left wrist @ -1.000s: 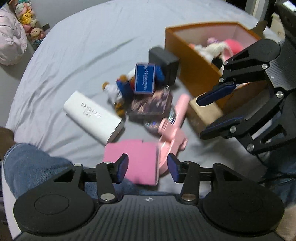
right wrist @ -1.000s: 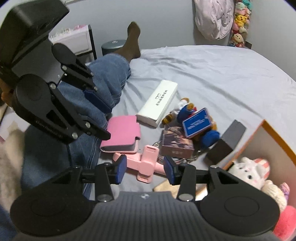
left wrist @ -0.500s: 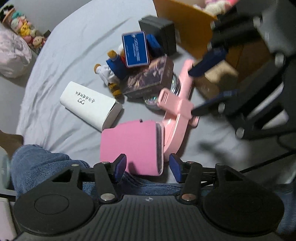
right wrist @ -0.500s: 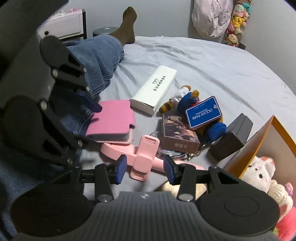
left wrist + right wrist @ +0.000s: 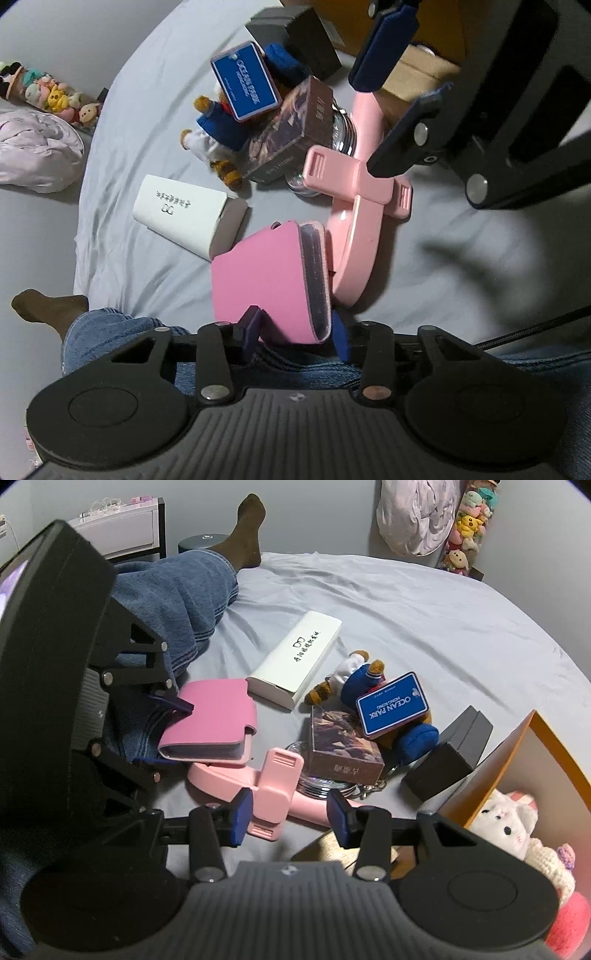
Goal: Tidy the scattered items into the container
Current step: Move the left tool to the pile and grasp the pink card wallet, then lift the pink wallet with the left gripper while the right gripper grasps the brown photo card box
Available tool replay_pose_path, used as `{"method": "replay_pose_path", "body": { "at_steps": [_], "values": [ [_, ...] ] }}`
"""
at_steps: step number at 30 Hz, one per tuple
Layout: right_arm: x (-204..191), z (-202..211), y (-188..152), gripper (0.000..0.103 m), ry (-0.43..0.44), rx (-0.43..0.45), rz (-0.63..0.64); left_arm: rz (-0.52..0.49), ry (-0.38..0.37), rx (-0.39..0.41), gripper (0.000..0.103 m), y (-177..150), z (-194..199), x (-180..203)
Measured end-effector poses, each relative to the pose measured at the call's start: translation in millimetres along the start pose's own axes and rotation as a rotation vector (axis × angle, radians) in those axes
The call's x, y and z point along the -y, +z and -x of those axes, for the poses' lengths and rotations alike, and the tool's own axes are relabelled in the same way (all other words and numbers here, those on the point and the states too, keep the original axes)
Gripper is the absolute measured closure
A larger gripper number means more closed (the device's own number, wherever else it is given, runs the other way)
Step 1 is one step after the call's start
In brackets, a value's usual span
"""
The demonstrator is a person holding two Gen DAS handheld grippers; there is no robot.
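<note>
While my left gripper straddles the pink wallet, jaws apart, unclamped, my right gripper, also open, straddles the pink holder, its long axis crosswise.

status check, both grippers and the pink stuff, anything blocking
Left hand-held gripper open, straddling pink wallet. Right hand-held gripper open over pink clip holder. Wallet edge overlaps holder; orange box clear.

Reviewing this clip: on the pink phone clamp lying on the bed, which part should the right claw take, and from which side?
Probably the clamp's cross piece: it is blocky, with two flat parallel sides, and it stands proud of the pink phone clamp. Come from the near, bed-edge side, where the right claw is open with that block between its fingers; the long arm is partly under the pink wallet.
</note>
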State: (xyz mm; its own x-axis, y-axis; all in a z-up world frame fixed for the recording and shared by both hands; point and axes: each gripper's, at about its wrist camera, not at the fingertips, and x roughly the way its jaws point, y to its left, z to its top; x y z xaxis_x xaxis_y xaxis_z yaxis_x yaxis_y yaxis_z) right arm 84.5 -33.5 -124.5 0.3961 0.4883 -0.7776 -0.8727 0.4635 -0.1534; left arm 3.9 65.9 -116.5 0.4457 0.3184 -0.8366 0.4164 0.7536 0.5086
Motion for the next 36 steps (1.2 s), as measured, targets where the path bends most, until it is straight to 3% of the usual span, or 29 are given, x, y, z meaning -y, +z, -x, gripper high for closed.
{"method": "replay_pose_path", "body": {
  "at_steps": [7, 14, 21, 25, 29, 31, 36],
  "values": [
    [1, 1, 8, 0.056, -0.031, -0.002, 0.062, 0.059, -0.009, 0.047, 0.073, 3, 19, -22],
    [10, -11, 18, 0.056, -0.074, -0.046, 0.046, 0.178, 0.077, 0.097, 0.079, 2, 19, -51],
    [9, -24, 30, 0.056, -0.048, -0.052, 0.052, 0.249, 0.016, 0.157, 0.079, -6, 9, -66],
    [6, -35, 38, 0.056, -0.078, -0.069, 0.090, 0.296, 0.008, 0.169, 0.080, -9, 5, -69],
    [14, -47, 46, 0.054, -0.128, -0.095, 0.037, 0.373, -0.022, 0.182, 0.081, -10, 5, -78],
    [19, -53, 48, 0.047, -0.148, -0.121, 0.008, 0.400, -0.028, 0.188, 0.082, -10, 5, -80],
    [27, -65, 50, 0.042, -0.141, -0.166, -0.068, 0.438, -0.032, 0.199, 0.082, -8, 6, -82]
  ]
}}
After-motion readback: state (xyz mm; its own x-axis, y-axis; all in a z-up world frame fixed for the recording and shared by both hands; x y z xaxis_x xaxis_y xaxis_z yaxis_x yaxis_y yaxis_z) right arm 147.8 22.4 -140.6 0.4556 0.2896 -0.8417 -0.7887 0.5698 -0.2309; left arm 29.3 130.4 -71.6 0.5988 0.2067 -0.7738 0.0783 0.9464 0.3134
